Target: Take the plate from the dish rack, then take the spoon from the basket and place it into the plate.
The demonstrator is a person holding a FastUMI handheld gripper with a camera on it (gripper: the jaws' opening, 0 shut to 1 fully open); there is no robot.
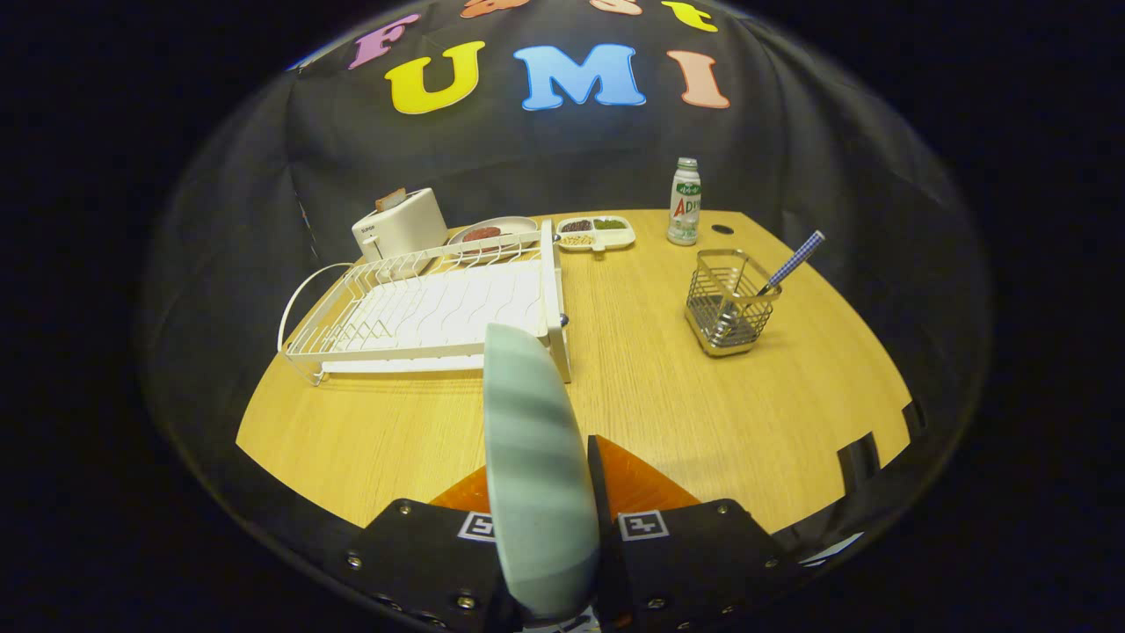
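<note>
The counter [668,387] is a bare wooden top, and on its left half sits the rack [422,312], a white wire frame over a drain tray, with no dish left in its slots that I can see. The plate [538,466] is out of it: it stands on edge between the jaws, pale green with faint stripes, its rim rising ahead of the gripper [562,527] and covering the rack's near corner. The jaws are closed to the plate's thickness, one finger on each face, so they grip it low on the rim. It looks stiff and glazed, probably ceramic or melamine, so likely slippery, fairly heavy for a pinch at one edge, and apt to chip if dropped; I judge it should be laid down flat and gently on the open wood before the jaws let go. Behind the rack stand a toaster [400,224], a dish [492,231] with something dark on it, and a divided tray [596,233] of grains. A bottle [685,202] stands at the back, right of that tray. Nearer on the right is the basket [729,303], a wire caddy well apart from the plate. The spoon [791,264] leans in it, its checked handle jutting above the rim; that slim, light, stiff handle is the place to pinch it.
</note>
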